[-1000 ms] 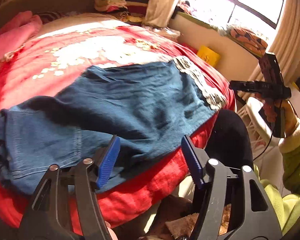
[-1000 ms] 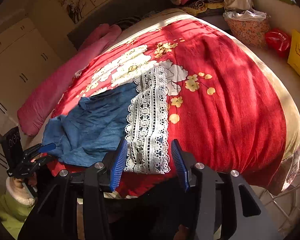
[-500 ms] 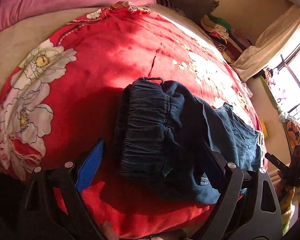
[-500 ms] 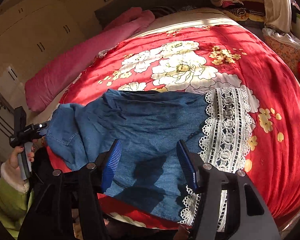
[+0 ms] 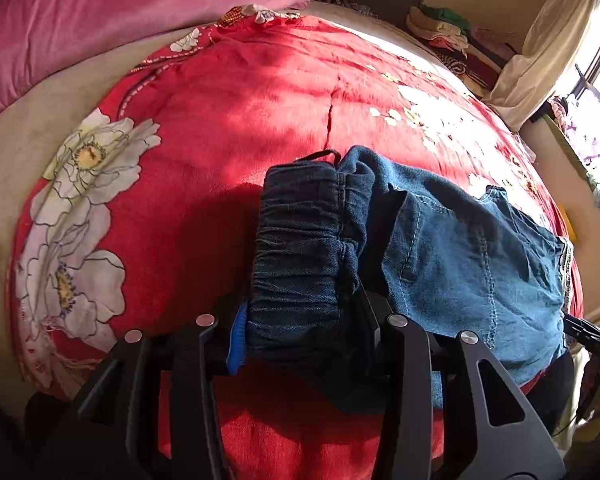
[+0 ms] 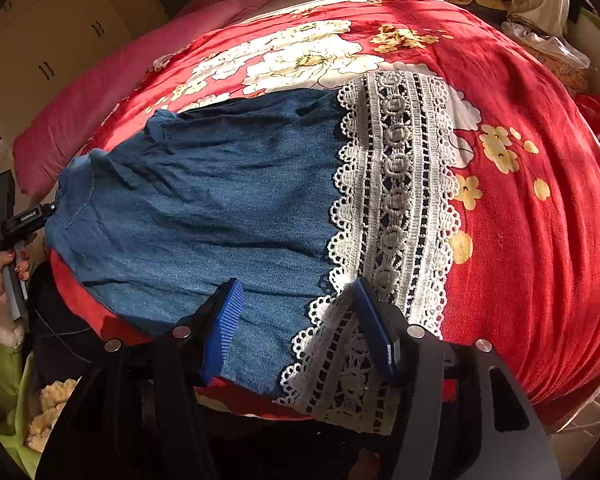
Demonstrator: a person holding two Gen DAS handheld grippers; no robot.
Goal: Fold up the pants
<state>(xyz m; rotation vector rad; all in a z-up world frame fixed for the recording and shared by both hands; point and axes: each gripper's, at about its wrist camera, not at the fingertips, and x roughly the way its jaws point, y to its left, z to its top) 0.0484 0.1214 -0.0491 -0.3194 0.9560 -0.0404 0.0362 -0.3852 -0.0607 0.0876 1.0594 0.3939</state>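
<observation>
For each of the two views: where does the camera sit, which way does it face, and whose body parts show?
Left wrist: on the left gripper, facing the pants at their waistband.
Right wrist: on the right gripper, facing the lace hem; the left hand shows at far left.
Shared: pants, red blanket.

Black gripper [image 6: 300,328] frames, silver screws, ribbed blue pads [image 6: 224,330]; red-painted nails on hand [image 6: 4,276], green sleeve seen.
</observation>
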